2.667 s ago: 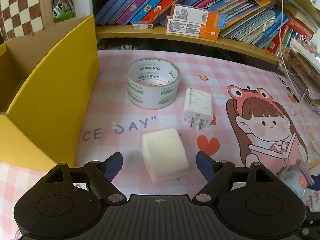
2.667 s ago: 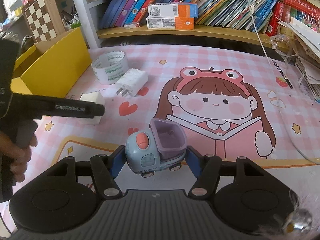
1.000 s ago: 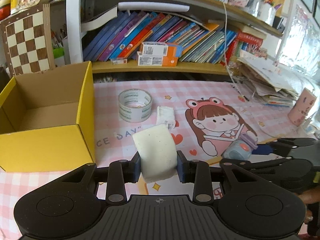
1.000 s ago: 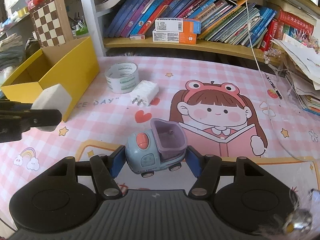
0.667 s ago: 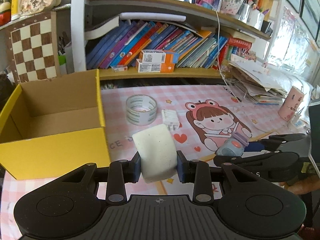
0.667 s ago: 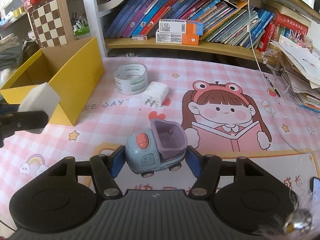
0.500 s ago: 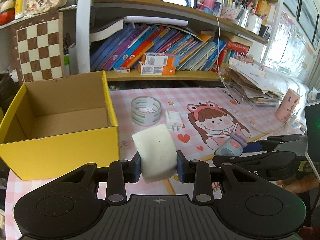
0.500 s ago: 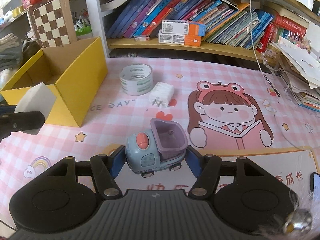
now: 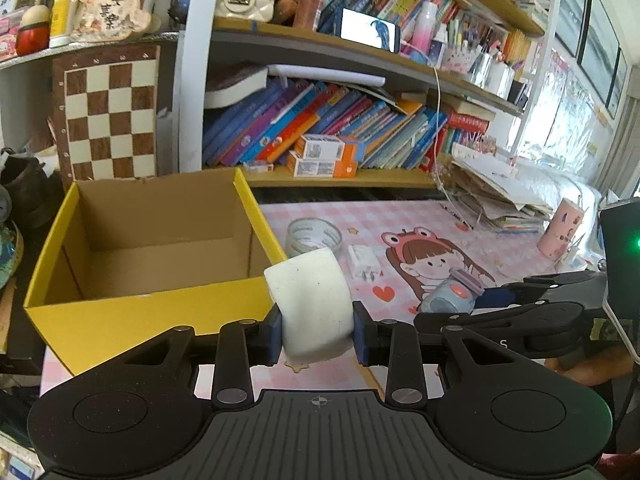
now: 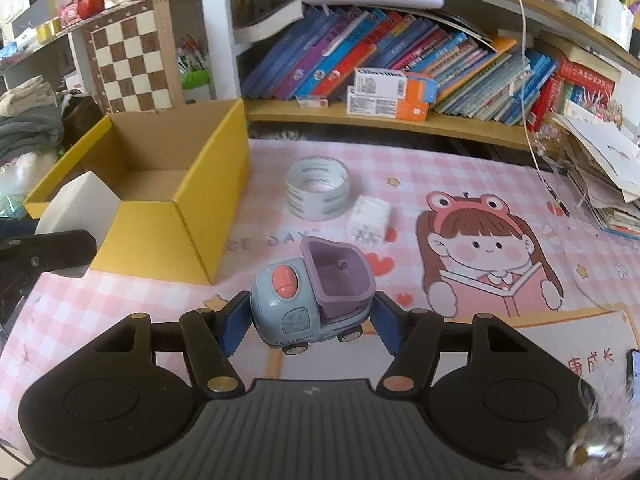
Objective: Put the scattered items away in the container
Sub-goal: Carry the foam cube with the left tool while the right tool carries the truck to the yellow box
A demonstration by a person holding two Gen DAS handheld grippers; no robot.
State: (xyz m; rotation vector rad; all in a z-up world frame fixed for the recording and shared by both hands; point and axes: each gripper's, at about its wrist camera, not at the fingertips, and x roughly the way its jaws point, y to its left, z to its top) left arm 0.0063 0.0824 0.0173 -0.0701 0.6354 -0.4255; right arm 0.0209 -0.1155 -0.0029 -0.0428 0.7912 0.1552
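In my left gripper (image 9: pixel 318 330) I hold the white foam block (image 9: pixel 310 304); the jaws are clenched on its two sides and the block stands up between them, lifted off the bench (image 10: pixel 460 176). In the left wrist view the block is in front of the near right corner of the yellow cardboard box (image 9: pixel 132 320), which is open on top, and I see only its brown bottom inside.

In my right gripper (image 10: pixel 306 326) I hold the small toy truck (image 10: pixel 312 296), grey-blue with a purple bucket and an orange button. The jaws press on its two sides and its wheels hang above the pink checked mat (image 10: pixel 440 168). From the right wrist view the box is to the left and farther away, with the foam block just before its near left corner.

The roll of clear tape (image 10: pixel 318 188) lies flat on the mat to the right of the box, and the white charger plug (image 10: pixel 370 216) lies just beside the roll. Both are well apart from my grippers.
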